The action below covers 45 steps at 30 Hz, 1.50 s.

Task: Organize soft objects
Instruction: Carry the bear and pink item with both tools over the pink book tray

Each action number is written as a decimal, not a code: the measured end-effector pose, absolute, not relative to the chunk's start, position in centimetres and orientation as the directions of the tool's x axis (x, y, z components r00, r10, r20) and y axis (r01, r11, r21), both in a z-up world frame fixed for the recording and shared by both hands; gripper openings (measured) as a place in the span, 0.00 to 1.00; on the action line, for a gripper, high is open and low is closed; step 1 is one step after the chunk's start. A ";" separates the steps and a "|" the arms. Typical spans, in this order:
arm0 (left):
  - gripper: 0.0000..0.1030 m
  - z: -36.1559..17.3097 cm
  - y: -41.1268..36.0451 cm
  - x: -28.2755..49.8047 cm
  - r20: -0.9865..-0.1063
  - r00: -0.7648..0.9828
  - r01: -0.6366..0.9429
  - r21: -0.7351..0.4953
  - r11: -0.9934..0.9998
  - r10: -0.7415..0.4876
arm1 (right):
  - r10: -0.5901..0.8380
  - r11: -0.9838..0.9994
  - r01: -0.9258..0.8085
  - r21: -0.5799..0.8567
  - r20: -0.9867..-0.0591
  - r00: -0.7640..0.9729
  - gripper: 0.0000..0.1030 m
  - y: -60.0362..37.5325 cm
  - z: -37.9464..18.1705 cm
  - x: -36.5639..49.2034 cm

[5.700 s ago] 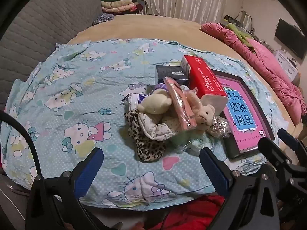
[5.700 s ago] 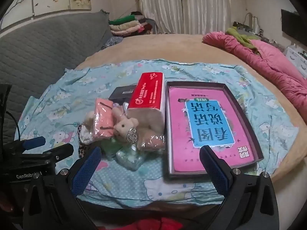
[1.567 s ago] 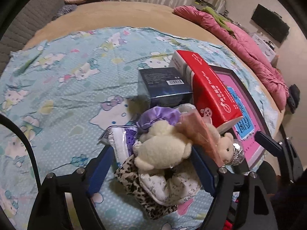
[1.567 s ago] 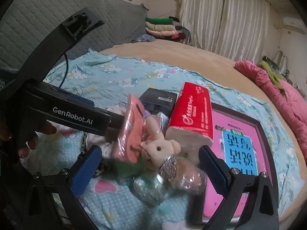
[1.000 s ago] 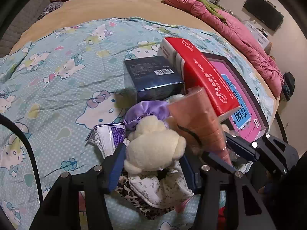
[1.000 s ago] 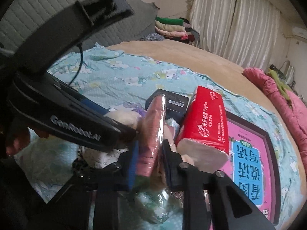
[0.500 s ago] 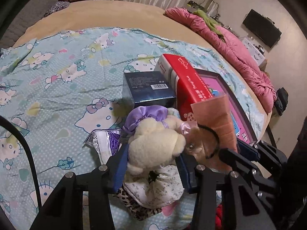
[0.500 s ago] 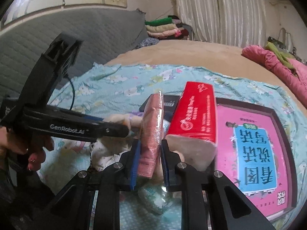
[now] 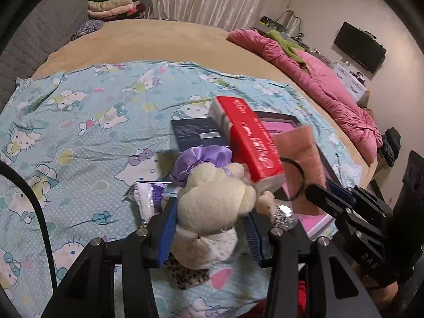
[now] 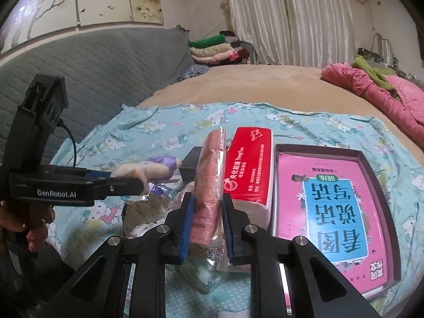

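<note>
Left wrist: cream plush toy (image 9: 212,206) now lifted

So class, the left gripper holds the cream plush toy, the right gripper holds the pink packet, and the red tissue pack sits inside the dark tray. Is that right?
Not quite. In the right wrist view the red tissue pack sits beside the dark tray, outside its left wall, not inside. The left gripper does hold the cream plush toy, the right gripper the pink packet.

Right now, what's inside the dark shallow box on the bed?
The dark box holds a pink book with a blue title panel, lying flat and filling most of it. Anything underneath the book is covered, so I can't tell.
</note>
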<state>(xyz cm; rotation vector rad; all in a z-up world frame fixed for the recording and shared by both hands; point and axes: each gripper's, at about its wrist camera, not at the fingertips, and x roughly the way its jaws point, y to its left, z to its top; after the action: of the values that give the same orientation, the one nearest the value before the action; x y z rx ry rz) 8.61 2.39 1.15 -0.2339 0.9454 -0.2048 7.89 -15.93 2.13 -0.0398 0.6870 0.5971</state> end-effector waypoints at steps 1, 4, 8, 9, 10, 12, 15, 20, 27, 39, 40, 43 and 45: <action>0.46 1.5 2.0 8.4 -0.772 0.575 0.078 -0.279 0.957 -0.271 | 0.504 0.835 -0.529 0.154 -0.602 0.620 0.21 -16.1 2.4 7.7; 0.46 2.4 0.9 7.8 -0.768 0.588 0.096 -0.245 0.965 -0.254 | 0.506 0.837 -0.524 0.158 -0.590 0.629 0.21 -16.5 3.0 7.5; 0.46 3.7 -0.3 7.4 -0.753 0.604 0.117 -0.240 0.964 -0.261 | 0.505 0.843 -0.512 0.165 -0.572 0.646 0.21 -17.5 3.9 7.0; 0.46 4.1 -0.6 7.3 -0.749 0.607 0.125 -0.240 0.963 -0.265 | 0.504 0.845 -0.508 0.166 -0.566 0.653 0.21 -17.8 4.3 6.9; 0.46 4.3 -0.9 7.3 -0.747 0.609 0.129 -0.237 0.963 -0.266 | 0.502 0.847 -0.505 0.166 -0.561 0.658 0.21 -18.1 4.4 6.9; 0.46 4.9 -1.8 7.1 -0.742 0.616 0.144 -0.224 0.964 -0.265 | 0.496 0.853 -0.494 0.166 -0.549 0.672 0.20 -18.8 4.9 6.7; 0.46 5.8 -2.9 7.0 -0.736 0.623 0.160 -0.213 0.964 -0.266 | 0.490 0.861 -0.476 0.176 -0.532 0.690 0.20 -20.0 5.6 6.6; 0.46 6.4 -4.6 7.3 -0.732 0.622 0.179 -0.212 0.961 -0.278 | 0.463 0.880 -0.442 0.173 -0.519 0.719 0.19 -21.5 6.2 6.6; 0.46 5.3 -6.5 8.1 -0.751 0.589 0.202 -0.221 0.954 -0.299 | 0.388 0.914 -0.375 0.153 -0.600 0.700 0.17 -24.0 3.9 7.9; 0.46 3.6 -12.1 9.3 -0.779 0.535 0.294 -0.190 0.937 -0.326 | 0.344 0.939 -0.253 0.235 -0.691 0.636 0.20 -28.7 0.8 10.0; 0.46 3.2 -12.6 9.4 -0.781 0.530 0.301 -0.189 0.935 -0.329 | 0.340 0.940 -0.247 0.236 -0.692 0.636 0.20 -29.0 0.7 10.1; 0.46 2.5 -13.8 9.8 -0.789 0.519 0.310 -0.186 0.932 -0.330 | 0.330 0.944 -0.232 0.235 -0.700 0.633 0.20 -29.5 0.4 10.3; 0.46 1.8 -14.8 10.1 -0.798 0.509 0.317 -0.176 0.932 -0.324 | 0.323 0.946 -0.220 0.237 -0.706 0.630 0.20 -29.8 0.2 10.5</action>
<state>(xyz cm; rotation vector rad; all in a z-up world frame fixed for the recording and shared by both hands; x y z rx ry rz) 10.07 -14.79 1.80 -0.0079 0.9627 -0.3862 10.46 -29.82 0.16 0.1324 0.8340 0.3124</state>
